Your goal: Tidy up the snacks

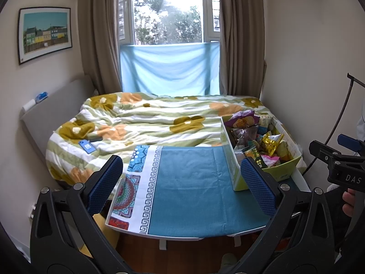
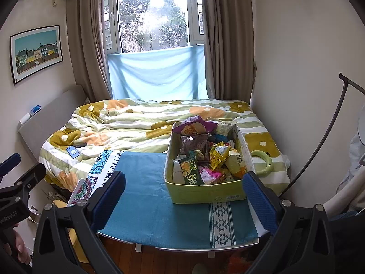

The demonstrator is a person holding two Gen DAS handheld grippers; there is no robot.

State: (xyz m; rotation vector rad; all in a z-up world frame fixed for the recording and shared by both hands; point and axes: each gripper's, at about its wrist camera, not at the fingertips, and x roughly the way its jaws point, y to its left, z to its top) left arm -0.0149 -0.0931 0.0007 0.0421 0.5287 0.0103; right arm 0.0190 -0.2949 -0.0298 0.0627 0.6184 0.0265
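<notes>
A yellow-green cardboard box full of several snack packets stands on the right of a small table covered by a teal cloth. In the left wrist view the same box sits at the right end of the teal cloth. My left gripper is open, hovering over the table's front, holding nothing. My right gripper is open too, in front of the box and apart from it. A purple packet sticks up at the box's far end.
Behind the table lies a bed with a flowered quilt; a blue phone rests on it at left and a green ring at right. Walls close in on both sides. A bent black rod stands at right. Wooden floor below.
</notes>
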